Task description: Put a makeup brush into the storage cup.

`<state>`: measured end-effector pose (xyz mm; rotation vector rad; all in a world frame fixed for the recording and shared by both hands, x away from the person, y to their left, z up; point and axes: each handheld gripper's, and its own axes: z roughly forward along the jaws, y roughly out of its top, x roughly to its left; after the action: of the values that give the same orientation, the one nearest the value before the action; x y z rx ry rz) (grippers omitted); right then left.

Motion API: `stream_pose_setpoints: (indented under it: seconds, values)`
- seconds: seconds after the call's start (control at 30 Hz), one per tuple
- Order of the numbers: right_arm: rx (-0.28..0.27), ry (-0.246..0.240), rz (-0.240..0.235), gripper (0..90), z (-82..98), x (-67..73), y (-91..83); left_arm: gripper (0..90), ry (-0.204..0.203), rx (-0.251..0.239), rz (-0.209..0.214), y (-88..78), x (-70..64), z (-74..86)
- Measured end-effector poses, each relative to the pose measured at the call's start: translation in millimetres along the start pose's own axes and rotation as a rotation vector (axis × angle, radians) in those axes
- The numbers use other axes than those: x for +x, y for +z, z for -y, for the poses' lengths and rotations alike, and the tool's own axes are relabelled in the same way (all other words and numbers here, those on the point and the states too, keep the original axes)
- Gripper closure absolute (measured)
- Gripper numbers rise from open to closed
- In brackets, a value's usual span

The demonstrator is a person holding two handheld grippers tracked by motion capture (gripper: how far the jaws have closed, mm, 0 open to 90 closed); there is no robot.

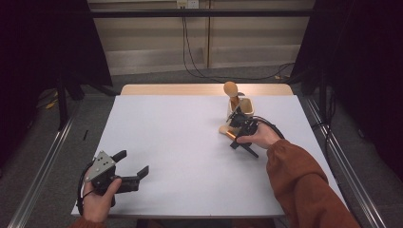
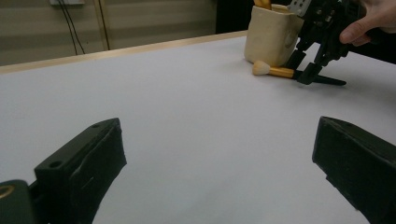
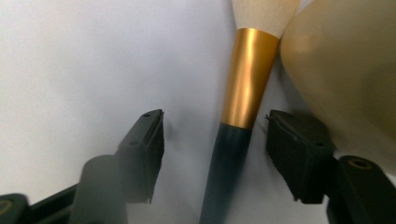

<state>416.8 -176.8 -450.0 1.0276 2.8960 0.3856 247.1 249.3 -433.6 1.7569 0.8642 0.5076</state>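
A makeup brush (image 1: 227, 131) with cream bristles, a gold ferrule and a dark handle lies on the white table (image 1: 180, 142), right beside a cream cup (image 1: 247, 107). My right gripper (image 1: 236, 136) points down over it. In the right gripper view the brush (image 3: 247, 79) lies between the jaws of the right gripper (image 3: 217, 144), with a gap on each side of the handle and the cup (image 3: 345, 60) just to the right. My left gripper (image 1: 134, 162) rests near the table's front left, open and with nothing between its fingers (image 2: 88, 163).
A second brush with a round tan head (image 1: 231, 90) stands upright in the cup. The left gripper view shows the cup (image 2: 271, 35), the lying brush (image 2: 275, 71) and the right gripper (image 2: 310, 70) far across the white surface. Cables run over the floor behind the table.
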Motion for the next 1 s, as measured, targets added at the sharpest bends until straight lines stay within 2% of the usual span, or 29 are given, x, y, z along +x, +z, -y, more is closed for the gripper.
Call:
stream_pose_setpoints:
  seconds: [0.3, 0.67, 1.0]
  values:
    - [0.028, 0.011, 0.010, 46.8, -2.8, -2.7, 4.8, 2.2, 0.000, 0.000, 0.001, 0.0, -0.1, 0.0]
    - [0.062, 0.024, 0.029, 50.3, -8.3, -0.6, 5.1, 2.2, 0.000, 0.001, 0.001, 0.0, -0.1, 0.0]
    - [0.063, 0.036, 0.027, 60.0, -11.2, -0.8, 5.5, 2.3, 0.004, -0.001, 0.005, -0.1, -0.2, -0.3]
